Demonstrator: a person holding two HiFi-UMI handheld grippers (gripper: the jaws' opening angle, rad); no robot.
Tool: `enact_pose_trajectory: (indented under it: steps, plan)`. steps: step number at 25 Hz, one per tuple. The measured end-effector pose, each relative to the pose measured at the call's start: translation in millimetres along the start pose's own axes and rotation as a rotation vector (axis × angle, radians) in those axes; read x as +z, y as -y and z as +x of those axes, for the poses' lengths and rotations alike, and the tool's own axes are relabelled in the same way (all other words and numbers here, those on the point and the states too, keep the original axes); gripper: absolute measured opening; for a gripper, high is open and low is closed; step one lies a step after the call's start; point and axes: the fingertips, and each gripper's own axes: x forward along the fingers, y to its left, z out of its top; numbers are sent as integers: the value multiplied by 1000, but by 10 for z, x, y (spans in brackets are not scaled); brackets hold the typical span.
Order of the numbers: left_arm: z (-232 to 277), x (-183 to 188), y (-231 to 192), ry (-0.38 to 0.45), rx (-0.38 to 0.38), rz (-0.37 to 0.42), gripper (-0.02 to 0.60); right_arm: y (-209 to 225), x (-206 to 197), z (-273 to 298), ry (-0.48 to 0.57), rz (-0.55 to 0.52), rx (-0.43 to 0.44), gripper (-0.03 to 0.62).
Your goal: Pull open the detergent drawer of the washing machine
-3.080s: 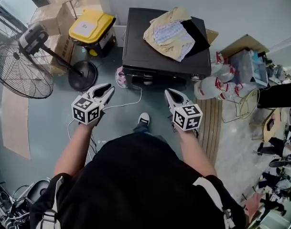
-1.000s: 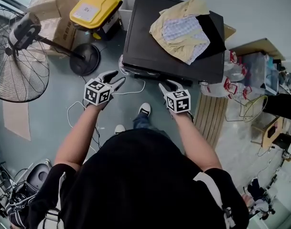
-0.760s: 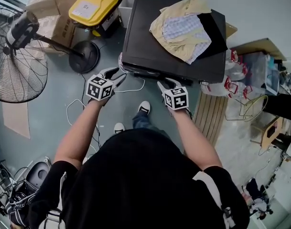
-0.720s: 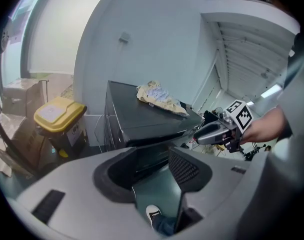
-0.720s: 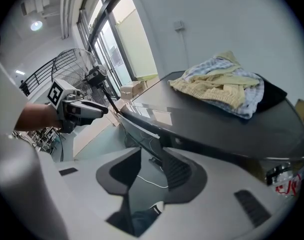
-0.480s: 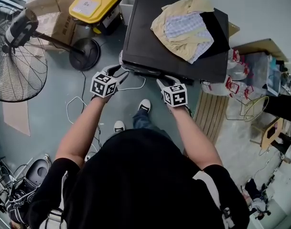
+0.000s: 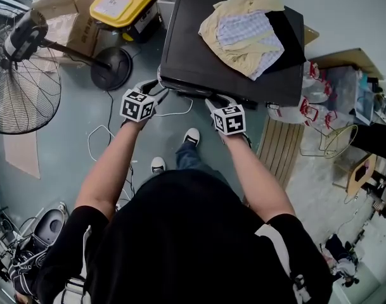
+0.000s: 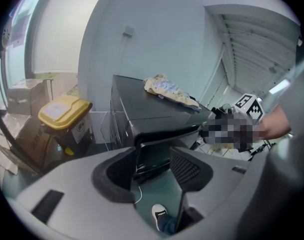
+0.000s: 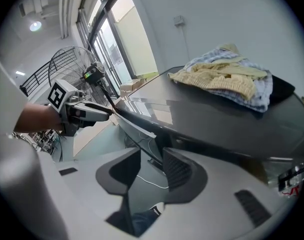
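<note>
Glossy dark washing machine point(image 7: 193, 43); crumpled cloth point(image 7: 243, 33); yellow plastic bin point(image 7: 120, 2).

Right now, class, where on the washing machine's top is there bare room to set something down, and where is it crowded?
Bare: the left half of the washing machine top, between its left edge and the clothes pile. Crowded: the right half, under that pile. Bags crowd the floor at right.

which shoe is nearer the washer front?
The white shoe at the end of the jeans leg, closer to the washing machine; the other shoe sits further back, to its left in the head view.
</note>
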Motion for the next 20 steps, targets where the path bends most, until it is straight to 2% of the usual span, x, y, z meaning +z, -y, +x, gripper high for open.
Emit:
enact_pose_trajectory:
  steps: [10,20]
  plan:
    - [77,-50,27,-19,5,-1,216,-34,56,72,15,1,5,140]
    - [154,-11,19,-39,3,44,219,-29,93,124,18,0,-13,140]
